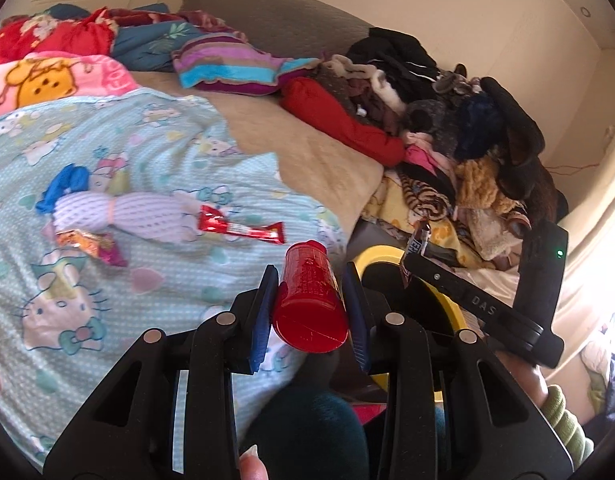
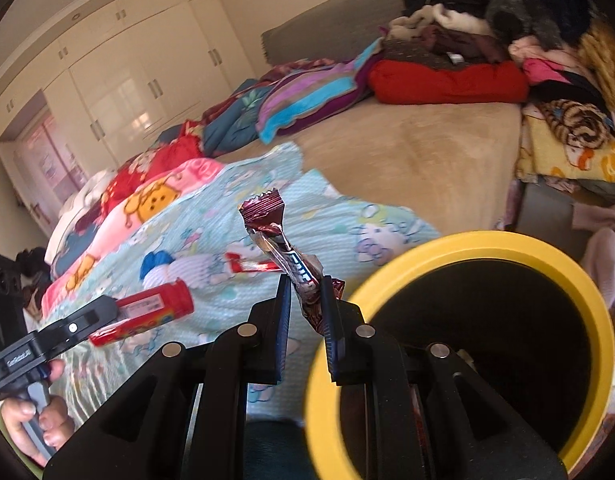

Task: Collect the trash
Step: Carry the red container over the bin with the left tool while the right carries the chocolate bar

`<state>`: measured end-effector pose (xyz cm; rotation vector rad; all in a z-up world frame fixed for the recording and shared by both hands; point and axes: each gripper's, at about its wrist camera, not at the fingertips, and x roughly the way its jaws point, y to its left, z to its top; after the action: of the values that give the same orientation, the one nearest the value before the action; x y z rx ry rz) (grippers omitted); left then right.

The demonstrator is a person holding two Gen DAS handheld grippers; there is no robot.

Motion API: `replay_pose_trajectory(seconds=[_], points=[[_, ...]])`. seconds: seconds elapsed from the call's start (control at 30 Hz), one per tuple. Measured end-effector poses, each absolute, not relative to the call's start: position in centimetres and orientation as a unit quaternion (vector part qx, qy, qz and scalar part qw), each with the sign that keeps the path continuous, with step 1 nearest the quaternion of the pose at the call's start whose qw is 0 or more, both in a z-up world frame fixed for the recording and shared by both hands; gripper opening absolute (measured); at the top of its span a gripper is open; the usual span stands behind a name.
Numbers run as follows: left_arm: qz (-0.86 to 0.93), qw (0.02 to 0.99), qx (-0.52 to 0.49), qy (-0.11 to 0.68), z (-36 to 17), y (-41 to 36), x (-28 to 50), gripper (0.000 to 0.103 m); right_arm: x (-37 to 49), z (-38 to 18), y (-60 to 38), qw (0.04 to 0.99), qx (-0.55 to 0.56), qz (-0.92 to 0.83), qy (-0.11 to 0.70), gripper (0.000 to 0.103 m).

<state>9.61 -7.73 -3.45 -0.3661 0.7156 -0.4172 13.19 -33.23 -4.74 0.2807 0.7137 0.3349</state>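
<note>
My left gripper (image 1: 310,280) is shut on a red plastic tube (image 1: 309,300) and holds it above the blue Hello Kitty blanket (image 1: 107,300); the tube also shows in the right wrist view (image 2: 147,312). My right gripper (image 2: 305,300) is shut on a crumpled maroon candy wrapper (image 2: 285,252), just left of the yellow-rimmed bin (image 2: 459,248). The bin's rim also shows in the left wrist view (image 1: 381,256). A red wrapper (image 1: 243,228), an orange-pink wrapper (image 1: 91,244) and a white foam net with blue cloth (image 1: 119,212) lie on the blanket.
A pile of clothes (image 1: 447,112) fills the right side of the bed. Striped and red pillows (image 1: 235,64) lie at the back. White wardrobes (image 2: 119,80) stand beyond the bed. A beige sheet (image 2: 407,160) lies between the blanket and the clothes.
</note>
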Motion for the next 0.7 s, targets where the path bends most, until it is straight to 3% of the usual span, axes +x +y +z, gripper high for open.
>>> replay_pose_trajectory(seconds=[0.7], points=[[-0.268, 0.892, -0.117, 0.343, -2.8, -14.8, 8.9, 0.026, 11.7, -5.3, -40.9, 0.920, 0.181, 0.083, 0.338, 0.015]])
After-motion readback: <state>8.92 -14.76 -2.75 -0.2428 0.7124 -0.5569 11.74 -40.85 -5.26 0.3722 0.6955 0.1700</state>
